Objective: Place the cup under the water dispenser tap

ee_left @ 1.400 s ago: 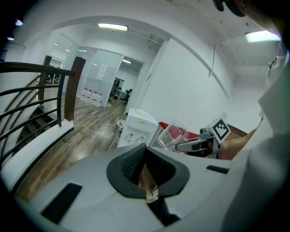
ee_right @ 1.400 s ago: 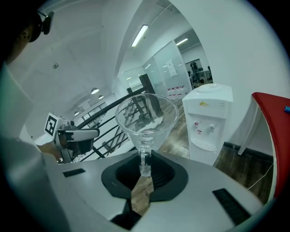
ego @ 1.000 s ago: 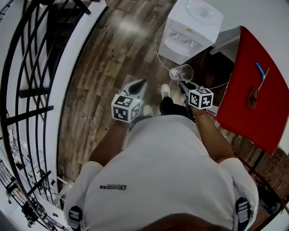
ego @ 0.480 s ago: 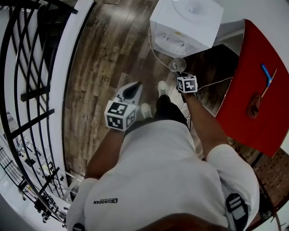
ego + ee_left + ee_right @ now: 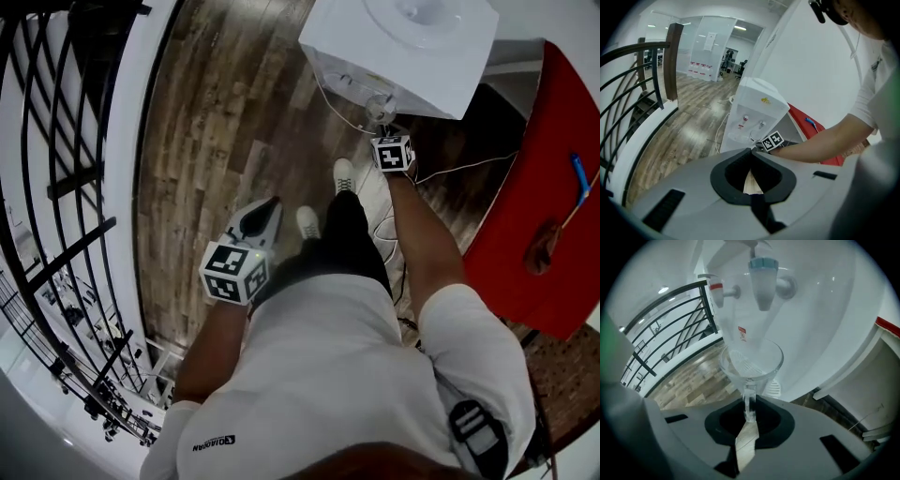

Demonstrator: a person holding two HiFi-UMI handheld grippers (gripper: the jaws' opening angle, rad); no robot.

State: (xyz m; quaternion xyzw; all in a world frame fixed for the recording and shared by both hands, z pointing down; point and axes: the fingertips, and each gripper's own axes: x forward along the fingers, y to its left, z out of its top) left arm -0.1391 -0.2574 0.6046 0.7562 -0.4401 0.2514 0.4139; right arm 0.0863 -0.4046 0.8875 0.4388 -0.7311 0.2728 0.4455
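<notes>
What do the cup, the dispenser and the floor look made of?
Cup: clear, probably thin plastic; what's behind shows through its wall.
Dispenser: white plastic, it seems, glossy with soft highlights.
Floor: wood or wood-look planks, with grain, seams, slight sheen.

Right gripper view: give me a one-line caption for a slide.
Right hand-held gripper clamps a clear cup by its wall, close to the blue-capped tap of the white water dispenser.

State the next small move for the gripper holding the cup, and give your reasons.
Probably lower the cup straight down onto the drip grille. The right gripper is shut on the cup's wall, the cup's mouth sits roughly below the blue tap, and the cup looks not yet set down.
</notes>
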